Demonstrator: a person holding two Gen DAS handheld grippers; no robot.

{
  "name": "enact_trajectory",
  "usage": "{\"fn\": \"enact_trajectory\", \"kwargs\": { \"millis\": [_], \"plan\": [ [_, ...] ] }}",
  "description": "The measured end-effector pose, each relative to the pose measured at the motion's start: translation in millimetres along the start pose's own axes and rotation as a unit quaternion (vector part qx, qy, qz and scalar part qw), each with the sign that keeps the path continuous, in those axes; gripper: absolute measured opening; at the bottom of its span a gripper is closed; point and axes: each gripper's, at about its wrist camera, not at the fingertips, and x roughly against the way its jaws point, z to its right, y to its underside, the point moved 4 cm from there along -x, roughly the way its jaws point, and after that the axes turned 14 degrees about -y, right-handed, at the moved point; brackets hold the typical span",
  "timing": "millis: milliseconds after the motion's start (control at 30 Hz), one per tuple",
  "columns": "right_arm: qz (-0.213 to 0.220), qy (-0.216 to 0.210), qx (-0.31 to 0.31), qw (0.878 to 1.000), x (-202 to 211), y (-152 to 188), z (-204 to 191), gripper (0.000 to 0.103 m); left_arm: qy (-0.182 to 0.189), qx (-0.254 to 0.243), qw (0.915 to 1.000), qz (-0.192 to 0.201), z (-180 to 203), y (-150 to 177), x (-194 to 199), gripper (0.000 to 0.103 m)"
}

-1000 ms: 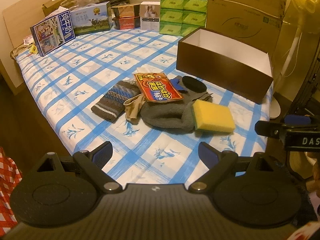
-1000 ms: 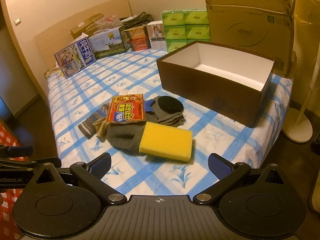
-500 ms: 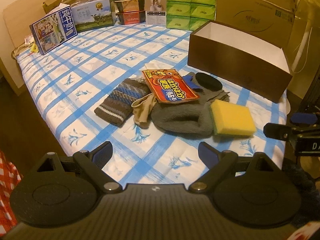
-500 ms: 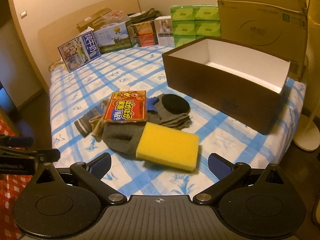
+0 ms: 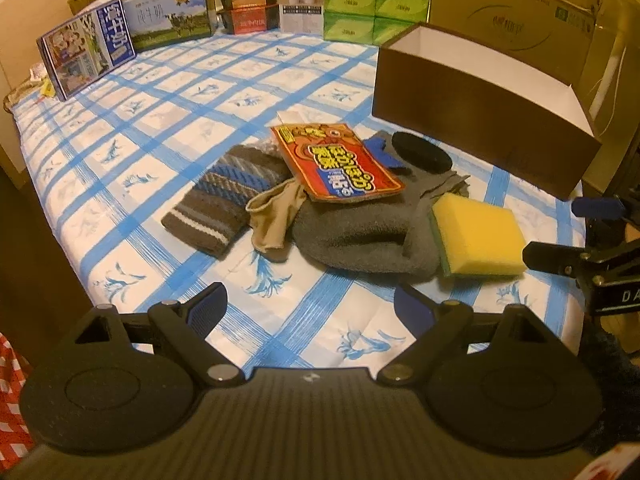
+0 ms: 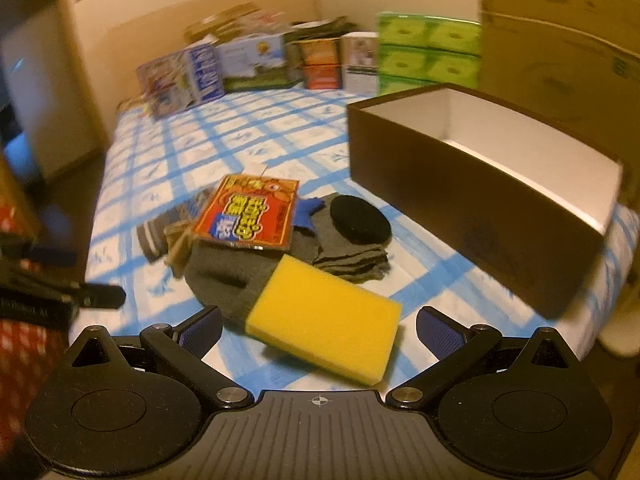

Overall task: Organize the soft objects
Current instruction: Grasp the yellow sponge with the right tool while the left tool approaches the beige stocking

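Observation:
A pile of soft things lies on the blue-checked bed: a yellow sponge [image 5: 478,237] [image 6: 324,318], a grey fleece cloth [image 5: 360,232] [image 6: 224,276], a striped knit sock [image 5: 228,200], a beige stocking [image 5: 274,214], a black round pad [image 5: 420,156] [image 6: 359,220] and a red-orange packet [image 5: 338,162] [image 6: 248,212] on top. An open brown box [image 5: 480,120] [image 6: 480,192] stands right of the pile. My left gripper [image 5: 310,308] is open and empty, short of the pile. My right gripper [image 6: 320,330] is open, its jaws either side of the sponge's near end.
Milk cartons [image 5: 88,50], small boxes [image 5: 248,12] and green tissue packs [image 5: 376,0] line the far edge of the bed. A large cardboard carton [image 5: 516,20] stands behind the brown box. The bed's near edge drops to dark floor [image 5: 36,272].
Both grippers have moved forward toward the pile. The right gripper has come closer to the yellow sponge, which now sits between its open jaws. Nothing has been picked up.

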Motion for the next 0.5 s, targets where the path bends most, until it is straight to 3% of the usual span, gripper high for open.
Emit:
{"fn": "enact_trajectory", "kwargs": {
  "millis": [133,367,500],
  "plan": [
    [-0.037,-0.033,0.060,0.997,-19.1,3.2,6.8,0.103,0.002,0.000,1.0000,-0.009,1.4,1.0,-10.7,0.089],
    [-0.096,-0.071,0.171,0.978,-56.1,8.3,8.0,0.102,0.001,-0.006,0.9998,-0.018,4.5,-0.9,-28.5,0.089],
    [-0.122,-0.084,0.189,0.971,-74.7,7.8,14.8,0.090,0.002,-0.004,0.9998,-0.018,3.1,-2.7,-37.5,0.089]
  ]
}}
